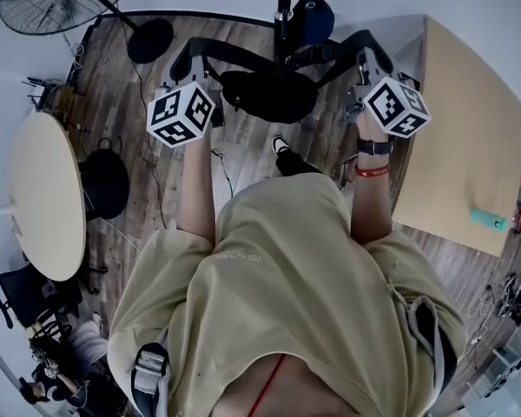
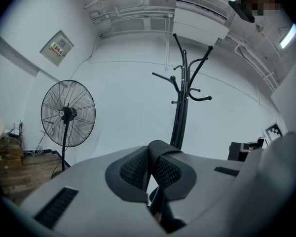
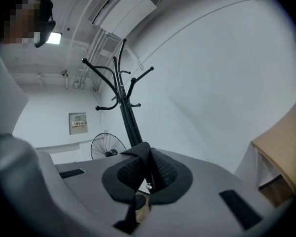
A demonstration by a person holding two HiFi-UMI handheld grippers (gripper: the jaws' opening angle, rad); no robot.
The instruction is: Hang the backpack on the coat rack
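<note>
**Backpack held by both straps in front of the rack**

The left gripper [image 1: 185, 62] is closed on a black webbing shoulder strap [image 2: 159, 151], which loops up between its jaws. The right gripper [image 1: 367, 62] is clamped in the same way on the other black shoulder strap [image 3: 142, 158]. The black fabric backpack [image 1: 269, 94] hangs between the two grippers, a little beyond them, with a strap running out to each side. The black metal coat rack [image 2: 181, 102] stands straight ahead of both grippers, just beyond the backpack. Its curved hooks rise high in both gripper views. A black pedestal fan [image 2: 68, 113] stands to the left of the left gripper. A pale wooden desk [image 1: 469, 137] lies to the right of the right gripper.
</note>
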